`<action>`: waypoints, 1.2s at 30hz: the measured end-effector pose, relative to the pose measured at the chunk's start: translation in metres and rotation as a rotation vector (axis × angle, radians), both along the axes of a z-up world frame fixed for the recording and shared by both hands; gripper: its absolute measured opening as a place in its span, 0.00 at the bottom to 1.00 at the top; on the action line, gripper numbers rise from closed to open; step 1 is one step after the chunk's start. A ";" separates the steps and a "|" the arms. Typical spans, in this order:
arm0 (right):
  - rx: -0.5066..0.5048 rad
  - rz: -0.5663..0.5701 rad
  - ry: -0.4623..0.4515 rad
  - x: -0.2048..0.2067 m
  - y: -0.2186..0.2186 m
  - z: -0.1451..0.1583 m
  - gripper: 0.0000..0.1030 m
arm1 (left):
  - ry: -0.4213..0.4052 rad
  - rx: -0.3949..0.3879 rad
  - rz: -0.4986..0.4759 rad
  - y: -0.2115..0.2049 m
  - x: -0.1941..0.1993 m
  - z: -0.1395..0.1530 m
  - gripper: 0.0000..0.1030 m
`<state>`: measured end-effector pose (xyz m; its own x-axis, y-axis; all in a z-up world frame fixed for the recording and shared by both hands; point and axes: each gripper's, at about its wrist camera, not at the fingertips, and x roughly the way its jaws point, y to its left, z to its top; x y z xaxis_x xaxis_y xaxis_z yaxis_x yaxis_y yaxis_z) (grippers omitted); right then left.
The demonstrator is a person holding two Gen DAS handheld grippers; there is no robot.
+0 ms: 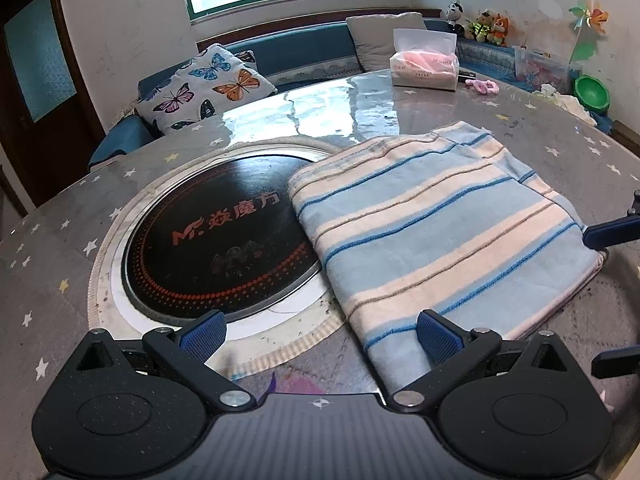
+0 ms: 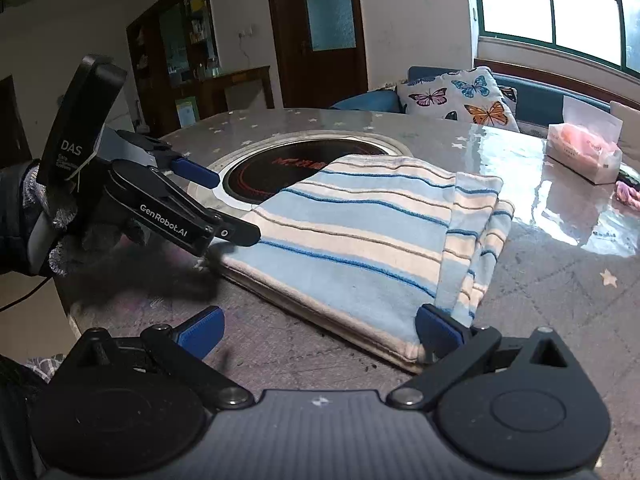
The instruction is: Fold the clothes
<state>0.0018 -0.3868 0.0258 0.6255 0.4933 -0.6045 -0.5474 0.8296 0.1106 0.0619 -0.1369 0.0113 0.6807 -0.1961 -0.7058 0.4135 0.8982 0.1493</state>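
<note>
A striped garment (image 1: 436, 232) in light blue, cream and dark blue lies folded flat on the round table, partly over the black cooktop. It also shows in the right wrist view (image 2: 360, 240), with a flap folded over at its right side. My left gripper (image 1: 320, 334) is open and empty at the garment's near corner; it shows from the side in the right wrist view (image 2: 228, 204). My right gripper (image 2: 320, 330) is open and empty, its right finger touching the garment's near corner. Its fingers (image 1: 608, 232) show at the garment's right edge in the left wrist view.
A round black induction cooktop (image 1: 224, 236) sits sunk in the star-patterned table (image 1: 60, 248). A tissue pack (image 1: 425, 70) and pink hair ties (image 1: 485, 87) lie at the far side. A bench with a butterfly cushion (image 1: 200, 88) and stuffed toys (image 1: 480, 24) runs behind.
</note>
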 end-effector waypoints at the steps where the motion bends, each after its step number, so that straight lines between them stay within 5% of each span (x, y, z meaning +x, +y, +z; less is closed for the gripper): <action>1: -0.003 0.002 0.001 -0.001 0.000 0.003 1.00 | -0.003 -0.005 -0.001 0.002 -0.001 0.001 1.00; 31: 0.006 0.019 -0.034 0.023 0.012 0.019 1.00 | 0.025 -0.026 0.020 0.014 -0.001 -0.001 1.00; 36: 0.006 0.012 0.020 0.033 0.012 0.004 1.00 | 0.037 -0.025 0.018 0.014 0.002 -0.002 1.00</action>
